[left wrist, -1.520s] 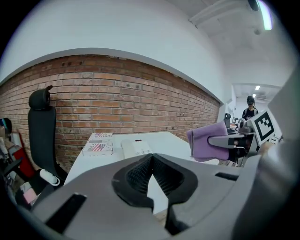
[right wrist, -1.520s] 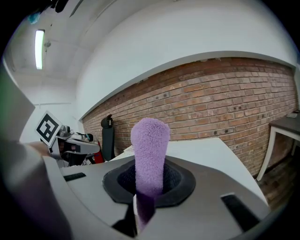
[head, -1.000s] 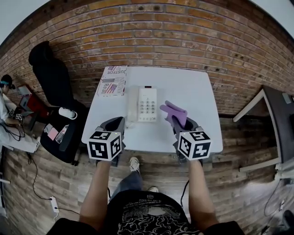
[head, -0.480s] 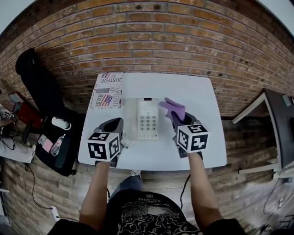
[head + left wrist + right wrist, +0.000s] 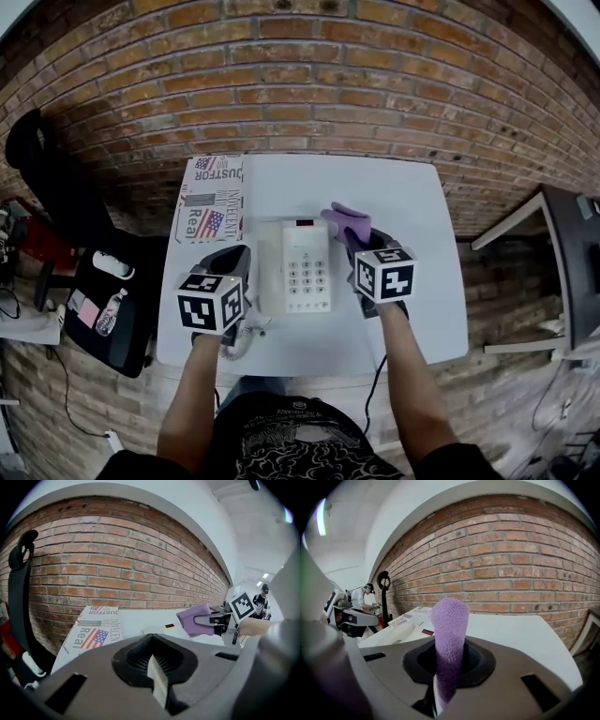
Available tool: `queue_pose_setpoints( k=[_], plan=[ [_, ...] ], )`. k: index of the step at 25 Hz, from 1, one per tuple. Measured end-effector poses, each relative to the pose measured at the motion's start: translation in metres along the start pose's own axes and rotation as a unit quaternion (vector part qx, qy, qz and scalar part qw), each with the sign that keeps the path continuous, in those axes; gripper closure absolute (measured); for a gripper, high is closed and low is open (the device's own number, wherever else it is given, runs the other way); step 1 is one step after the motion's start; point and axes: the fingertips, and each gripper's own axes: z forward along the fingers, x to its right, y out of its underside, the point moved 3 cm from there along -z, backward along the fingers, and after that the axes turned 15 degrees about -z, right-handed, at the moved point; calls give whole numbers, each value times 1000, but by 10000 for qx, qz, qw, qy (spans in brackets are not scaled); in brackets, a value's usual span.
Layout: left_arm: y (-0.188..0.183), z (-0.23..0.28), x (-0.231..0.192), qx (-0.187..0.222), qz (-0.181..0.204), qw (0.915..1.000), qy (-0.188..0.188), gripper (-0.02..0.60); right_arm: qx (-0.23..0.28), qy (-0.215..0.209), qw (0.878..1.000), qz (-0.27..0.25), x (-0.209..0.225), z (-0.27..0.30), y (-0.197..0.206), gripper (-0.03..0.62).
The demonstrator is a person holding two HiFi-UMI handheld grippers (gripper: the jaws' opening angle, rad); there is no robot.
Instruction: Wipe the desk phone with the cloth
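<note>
Advancing: right gripper (image 5: 360, 242), clamped on fuzzy purple cloth (image 5: 347, 218), now just beside white push-button desk phone (image 5: 307, 265).
Left gripper (image 5: 236, 260): jaws together, empty.
Wiping: not yet begun.

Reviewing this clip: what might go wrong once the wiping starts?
1. The left gripper is shut and empty at the desk phone's left, so nothing seems to steady it; a wipe may slide it.
2. The right gripper clamps only a narrow tuft of cloth, so its jaws might scrape the keypad.
</note>
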Motion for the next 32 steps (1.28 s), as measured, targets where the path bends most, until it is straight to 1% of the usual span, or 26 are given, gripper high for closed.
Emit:
queue_pose_setpoints(
  k=[5, 9, 12, 23, 32],
  plan=[
    [-1, 14, -13, -151, -11, 9999, 23, 575, -125, -157, 9994, 283, -1, 32, 4, 551],
    [0, 18, -21, -209, -33, 9998, 12, 575, -18, -308, 9977, 599, -4, 48, 1, 551],
    [1, 18, -23, -228, -37, 9997, 8, 575, 42, -359, 9968, 710, -7, 53, 0, 551],
    [13, 15, -11, -235, -63, 9997, 69, 575, 50, -435, 9951, 883, -12, 43, 8, 551],
    [29, -4, 5, -214, -48, 9997, 59, 575, 28, -614, 9935, 961, -26, 21, 20, 551]
  ],
)
